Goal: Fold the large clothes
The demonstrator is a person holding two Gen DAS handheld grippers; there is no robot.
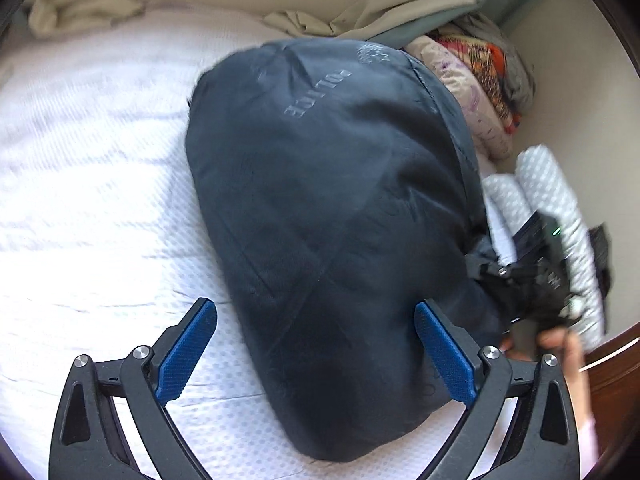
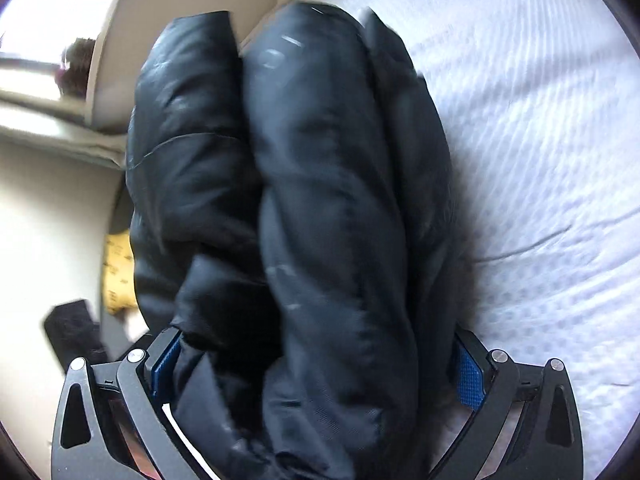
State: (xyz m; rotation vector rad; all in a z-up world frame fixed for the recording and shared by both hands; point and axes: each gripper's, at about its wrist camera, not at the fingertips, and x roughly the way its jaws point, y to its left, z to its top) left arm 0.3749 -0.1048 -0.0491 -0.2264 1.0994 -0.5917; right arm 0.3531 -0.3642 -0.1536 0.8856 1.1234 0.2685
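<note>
A dark navy padded jacket (image 1: 328,208) with grey "POLICE" lettering lies bundled on the white mattress (image 1: 92,200). My left gripper (image 1: 316,356) hovers open over its near edge, the left pad above bare sheet and the right pad above the fabric. In the right wrist view the jacket (image 2: 320,160) shows as thick rolled folds running away from the camera. My right gripper (image 2: 316,368) stands wide open, with the jacket's end bulging between its blue pads (image 2: 470,376). A hand (image 1: 560,344) holds that gripper at the jacket's right side.
Colourful clothes (image 1: 480,92) and beige cloth (image 1: 380,12) are piled at the far right of the bed. A white dotted folded cloth (image 1: 560,208) lies by the wooden bed edge (image 1: 616,372). A yellow item (image 2: 118,272) and a dark object (image 2: 72,332) lie off the bed.
</note>
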